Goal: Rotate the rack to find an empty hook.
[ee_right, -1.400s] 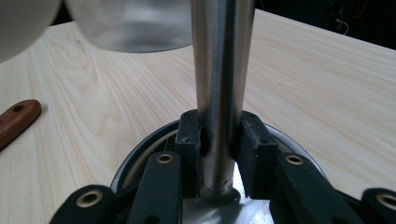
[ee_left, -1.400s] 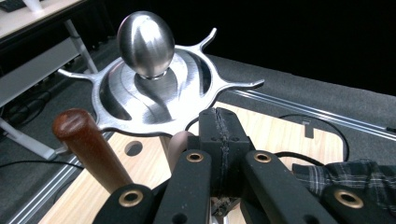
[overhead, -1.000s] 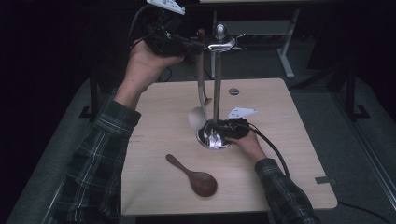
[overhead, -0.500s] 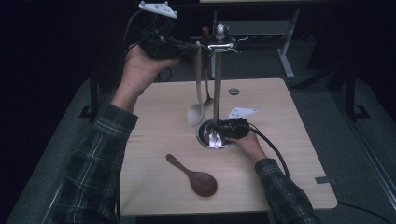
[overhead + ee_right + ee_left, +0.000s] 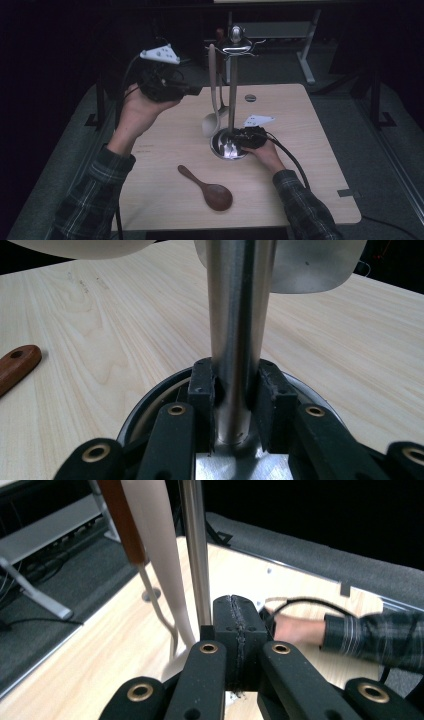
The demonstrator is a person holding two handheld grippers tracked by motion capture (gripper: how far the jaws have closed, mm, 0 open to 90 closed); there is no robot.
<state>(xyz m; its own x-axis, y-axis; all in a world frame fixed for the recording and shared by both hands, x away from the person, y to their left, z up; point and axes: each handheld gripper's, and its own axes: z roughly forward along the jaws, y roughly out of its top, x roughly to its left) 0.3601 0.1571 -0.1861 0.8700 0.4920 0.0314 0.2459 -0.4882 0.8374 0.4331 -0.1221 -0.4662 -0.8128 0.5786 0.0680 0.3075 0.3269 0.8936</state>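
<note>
Utensil stand (image 5: 231,90): upright, table centre; steel pole vertical. R gripper (image 5: 239,142) clenched on pole at base dish, near end.
Cream ladle (image 5: 212,120): hangs vertical, just left of pole.
L gripper (image 5: 195,90): jaws clenched together, empty, just left of ladle handle.
Brown wooden spoon (image 5: 207,188): flat on table (image 5: 320,150), near side, diagonal; L hand nearer.

Room is sitting dark; overhead light is falling mainly on the table (image 5: 300,150), surroundings dropping to black. Glare is bouncing off the stand base (image 5: 227,147) and the pole (image 5: 237,315). The sleeve (image 5: 372,635) is smearing with motion blur. The pale ladle handle (image 5: 160,545) is blowing out soft, close to the lens.
</note>
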